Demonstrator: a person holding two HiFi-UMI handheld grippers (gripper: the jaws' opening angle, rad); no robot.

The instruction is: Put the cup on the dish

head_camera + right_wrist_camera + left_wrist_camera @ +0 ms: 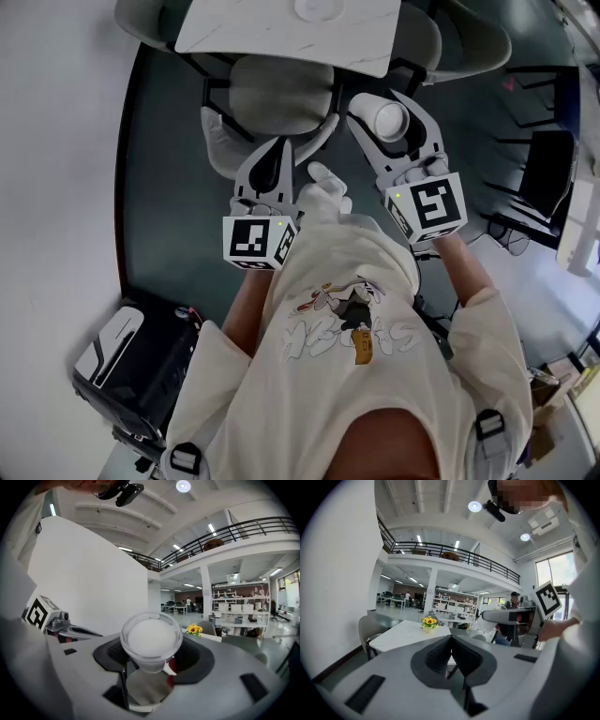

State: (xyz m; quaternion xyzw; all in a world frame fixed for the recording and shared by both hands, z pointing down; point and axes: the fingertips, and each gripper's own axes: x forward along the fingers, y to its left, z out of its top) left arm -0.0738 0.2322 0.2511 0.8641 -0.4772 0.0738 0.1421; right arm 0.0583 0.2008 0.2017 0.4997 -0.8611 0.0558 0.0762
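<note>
The dish (319, 8) was set on the table (272, 37). A chair (279, 92) was tucked just before the table. Nearer than the table, the cup (389, 120) was held between the jaws of the right gripper (378, 101), with the left gripper (279, 146) to its left.

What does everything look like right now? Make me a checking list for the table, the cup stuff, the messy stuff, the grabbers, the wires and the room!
Surface: white marble table ahead of the person, mostly bare.
Job's things: cup held off the table between the right gripper's jaws; dish on the table, partly cut off by the head view's edge.
Clutter: yellow flowers on a white tabletop.
Grippers: right gripper closed on the cup; left gripper shut, empty.
Cables: nothing seen.
Surroundings: grey chairs, dark floor, black case on the floor; open office with a balcony.
</note>
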